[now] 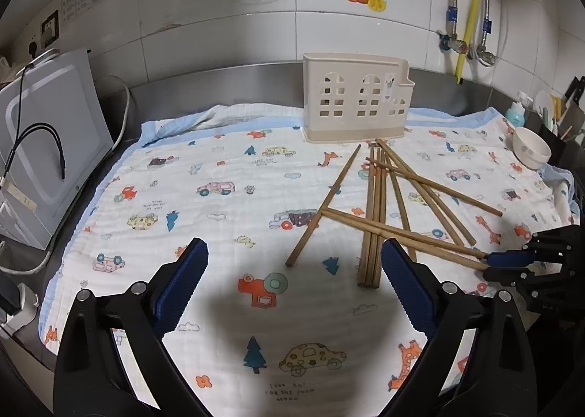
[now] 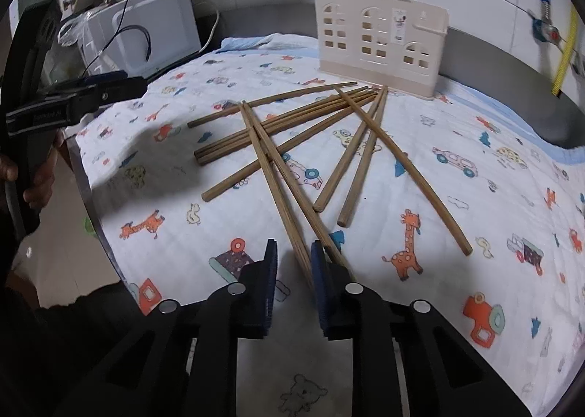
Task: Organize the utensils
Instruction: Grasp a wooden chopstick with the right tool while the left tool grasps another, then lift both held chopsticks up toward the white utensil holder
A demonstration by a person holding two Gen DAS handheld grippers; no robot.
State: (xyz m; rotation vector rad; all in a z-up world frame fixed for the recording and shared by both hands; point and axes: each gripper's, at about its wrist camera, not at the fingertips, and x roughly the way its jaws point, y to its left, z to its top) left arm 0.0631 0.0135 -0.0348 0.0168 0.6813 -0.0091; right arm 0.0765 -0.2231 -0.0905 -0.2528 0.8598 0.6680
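On surface: my chopsticks [image 2: 289,146] all lay loose.
Holder [image 2: 380,47]: seemingly unfilled.
Right gripper [image 2: 292,252]: narrow around a pair.
Left gripper [image 1: 292,263]: wide, empty.

You get dim, cool indoor light from overhead; a soft dark shadow pools on the cloth [image 1: 219,197] below your left gripper [image 1: 294,267]. Fisheye bends the tiles [image 1: 365,33] and blackens the corners; detail stays fairly sharp, edges slightly soft

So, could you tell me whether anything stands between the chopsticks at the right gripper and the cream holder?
Nothing upright does. Between the right gripper, at a pair of chopsticks, and the cream holder lie only the other chopsticks, which the pair crosses.
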